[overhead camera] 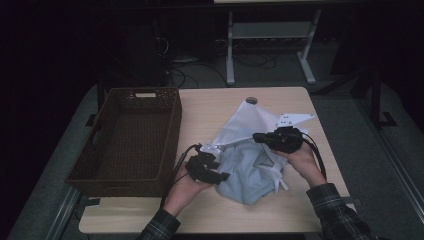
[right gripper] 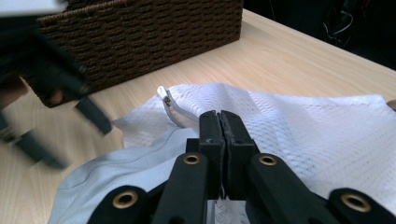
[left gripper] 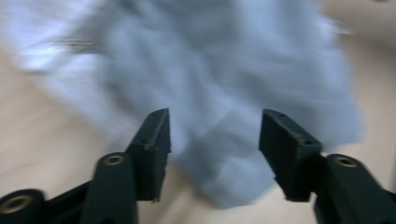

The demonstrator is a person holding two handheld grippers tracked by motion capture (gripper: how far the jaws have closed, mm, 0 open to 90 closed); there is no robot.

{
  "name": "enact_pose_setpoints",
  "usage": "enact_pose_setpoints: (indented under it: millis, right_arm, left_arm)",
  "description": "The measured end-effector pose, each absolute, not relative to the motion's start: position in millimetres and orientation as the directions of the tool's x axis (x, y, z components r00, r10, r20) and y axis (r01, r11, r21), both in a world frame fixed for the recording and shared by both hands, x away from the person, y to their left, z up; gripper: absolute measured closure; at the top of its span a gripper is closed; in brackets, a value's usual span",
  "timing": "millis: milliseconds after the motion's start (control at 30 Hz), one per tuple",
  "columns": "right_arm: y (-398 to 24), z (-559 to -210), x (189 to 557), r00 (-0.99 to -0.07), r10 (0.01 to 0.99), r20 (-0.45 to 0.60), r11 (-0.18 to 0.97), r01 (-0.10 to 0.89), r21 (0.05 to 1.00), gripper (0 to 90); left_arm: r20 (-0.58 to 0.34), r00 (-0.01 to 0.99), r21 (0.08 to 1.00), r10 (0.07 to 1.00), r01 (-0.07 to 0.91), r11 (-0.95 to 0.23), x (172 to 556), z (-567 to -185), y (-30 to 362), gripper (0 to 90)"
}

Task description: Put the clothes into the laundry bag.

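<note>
High view: the pale blue garment (overhead camera: 247,170) lies on the table (overhead camera: 210,112), partly inside a white mesh bag (overhead camera: 245,122), right of the brown wicker basket (overhead camera: 127,137). I judge the step in hand to be bagging the garment. My right hand-held gripper (overhead camera: 257,137) sits at the bag's mouth; my left hand-held gripper (overhead camera: 222,176) sits at the garment's near-left edge, forearms low.

Left gripper view: the jaws stand apart, nothing between them, the blurred garment (left gripper: 224,93) just beyond.

Right gripper view: the jaws are together on the mesh bag (right gripper: 299,126) edge, beside the zip pull (right gripper: 170,108). Next, the left must grip the garment and feed it in.
</note>
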State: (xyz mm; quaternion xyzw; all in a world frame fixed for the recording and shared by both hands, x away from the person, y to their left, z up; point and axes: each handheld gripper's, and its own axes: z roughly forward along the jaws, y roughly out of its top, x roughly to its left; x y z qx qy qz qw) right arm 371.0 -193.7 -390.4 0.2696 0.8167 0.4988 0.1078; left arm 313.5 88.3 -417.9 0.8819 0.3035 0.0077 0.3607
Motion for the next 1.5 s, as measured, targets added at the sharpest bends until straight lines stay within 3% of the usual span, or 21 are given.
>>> enact_pose_setpoints:
  millis: [167,400,633,767,833,967,1133,1167,1267,1500]
  right_arm:
    - [-199,-393,367,-0.820,0.562,0.110,0.357,0.360,0.862,68.1]
    - [-216,-402,353,-0.805,0.580,0.125,0.383,0.405,0.830,59.5]
    - [-220,-420,342,-0.805,0.580,0.124,0.439,0.437,0.785,55.9]
    - [-222,-429,341,-0.802,0.584,0.126,0.463,0.456,0.760,61.1]
    - [-221,-431,342,-0.801,0.586,0.120,0.477,0.461,0.749,67.7]
    - [-220,-432,342,-0.808,0.580,0.107,0.494,0.453,0.743,81.8]
    - [-221,-431,342,-0.816,0.568,0.109,0.496,0.445,0.746,86.0]
    - [-221,-431,342,-0.817,0.566,0.109,0.497,0.444,0.746,86.1]
    - [-221,-431,341,-0.820,0.561,0.112,0.498,0.443,0.745,86.2]
    - [-221,-428,340,-0.830,0.544,0.120,0.496,0.434,0.752,86.7]
  left_arm:
    - [-0.175,0.857,0.644,0.486,0.473,-0.602,298,-427,73,27.8]
    - [-0.123,0.873,0.639,0.471,0.433,-0.635,298,-440,63,16.4]
    - [-0.080,0.866,0.607,0.494,0.436,-0.665,301,-452,60,14.4]
    - [-0.053,0.868,0.586,0.493,0.427,-0.689,300,-459,56,15.0]
    - [-0.010,0.870,0.581,0.493,0.406,-0.705,298,-459,55,18.5]
    - [0.027,0.858,0.586,0.513,0.402,-0.703,298,-456,58,39.4]
    - [-0.001,0.849,0.596,0.528,0.425,-0.681,304,-454,62,73.4]
    - [-0.007,0.850,0.598,0.527,0.426,-0.679,305,-454,62,76.7]
    - [-0.031,0.851,0.606,0.524,0.432,-0.668,307,-452,63,81.3]
    - [-0.067,0.846,0.649,0.529,0.440,-0.621,310,-439,67,82.5]
